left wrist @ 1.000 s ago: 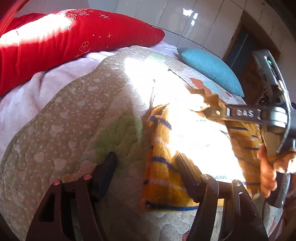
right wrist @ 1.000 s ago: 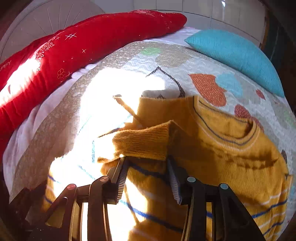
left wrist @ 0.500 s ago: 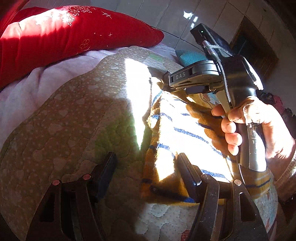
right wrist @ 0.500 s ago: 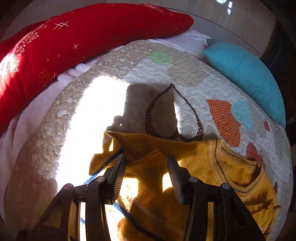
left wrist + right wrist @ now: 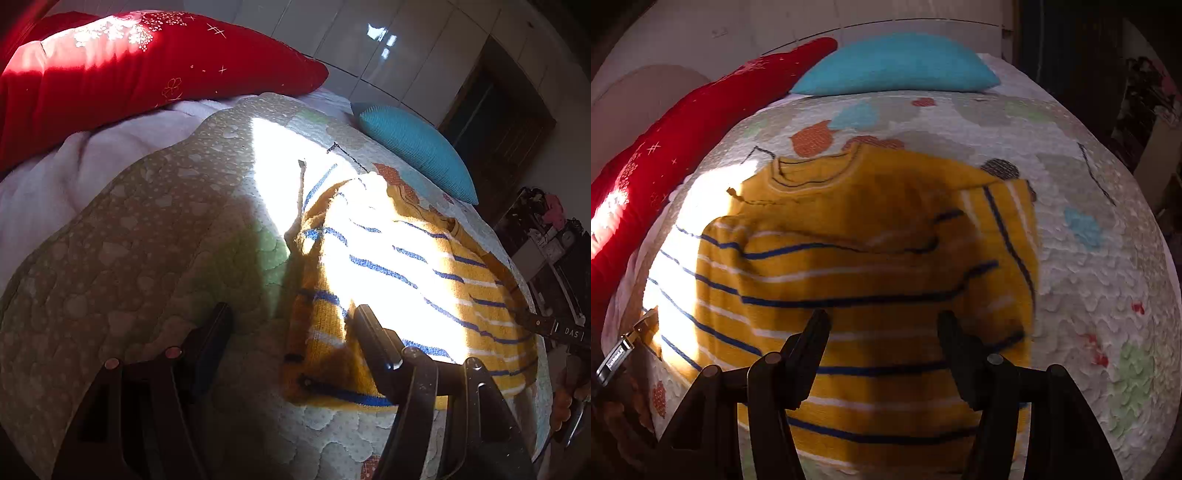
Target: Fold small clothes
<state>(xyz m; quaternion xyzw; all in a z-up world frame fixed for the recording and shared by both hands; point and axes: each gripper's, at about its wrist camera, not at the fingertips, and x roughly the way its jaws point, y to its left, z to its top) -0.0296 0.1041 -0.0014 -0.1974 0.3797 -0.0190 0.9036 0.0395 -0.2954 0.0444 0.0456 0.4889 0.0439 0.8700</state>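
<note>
left wrist view: i am holding the left gripper (image 5: 291,332) with its jaws spread apart and nothing between them, low over the quilt (image 5: 147,236). the yellow striped sweater (image 5: 399,288) is lying flat on the quilt, its near hem corner sitting just inside my right-hand finger and the rest of it running away toward the blue cushion (image 5: 413,147). its long axis is pointing from the hem beside me up to the collar near that cushion. the tip of the right gripper (image 5: 554,326) is showing at the sweater's far edge, on the side away from the red pillow (image 5: 129,70). compared with half a second ago, that tool is no longer rising over the sweater's upper corner; it is now low at the far edge.

right wrist view: i am holding the right gripper (image 5: 882,328) with jaws apart and empty, hovering over the sweater (image 5: 849,266) near the hem, facing the collar and the blue cushion (image 5: 897,64). one sleeve is lying folded across the chest. the left gripper (image 5: 626,349) is showing at the hem corner on the red pillow (image 5: 683,147) side. half a second ago a yellow fold was sitting between these fingers; now it is released. i judge both tools about equally near the hem, suiting a fold toward the collar.
</note>
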